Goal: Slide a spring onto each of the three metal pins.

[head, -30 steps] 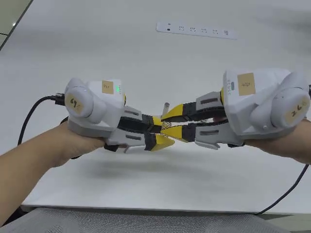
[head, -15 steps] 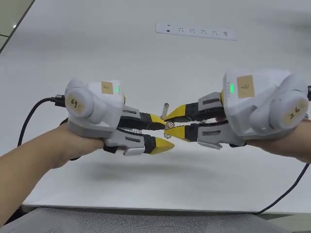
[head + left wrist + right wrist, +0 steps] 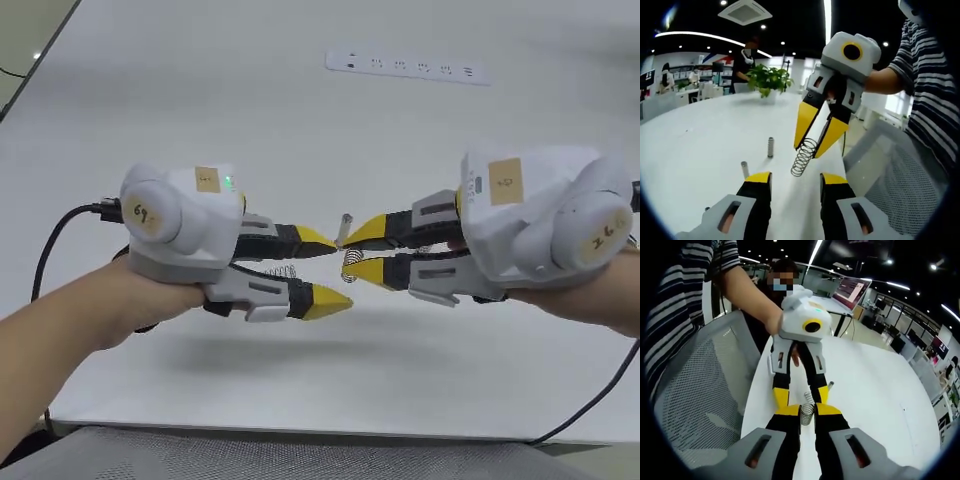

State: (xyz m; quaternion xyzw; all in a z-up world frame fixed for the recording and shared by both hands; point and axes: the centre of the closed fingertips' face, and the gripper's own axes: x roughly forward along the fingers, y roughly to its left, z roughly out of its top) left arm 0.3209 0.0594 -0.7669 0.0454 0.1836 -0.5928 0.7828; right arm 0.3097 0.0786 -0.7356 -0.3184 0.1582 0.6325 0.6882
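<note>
White worktop (image 3: 200, 90) below; right tongs (image 3: 807, 412) pinch a spring (image 3: 803, 159) in mid-air, while left tongs (image 3: 796, 179) gape. The left gripper view adds a bare pin (image 3: 745, 169) and a second pin (image 3: 770, 147) wearing a coil.

White workbench (image 3: 200, 80) with power strip (image 3: 408, 67), potted plant (image 3: 769, 80) beyond, ceiling lights (image 3: 827, 12) overhead.

My left gripper (image 3: 338, 272) comes in from 9 o'clock pointing toward 3, jaws spread wide. My right gripper (image 3: 347, 257) comes in from 3 o'clock pointing toward 9, jaws pinched on a spring (image 3: 352, 264). Tips face each other, nearly meeting. Left forearm (image 3: 60, 320) bare, running to 8 o'clock.
</note>
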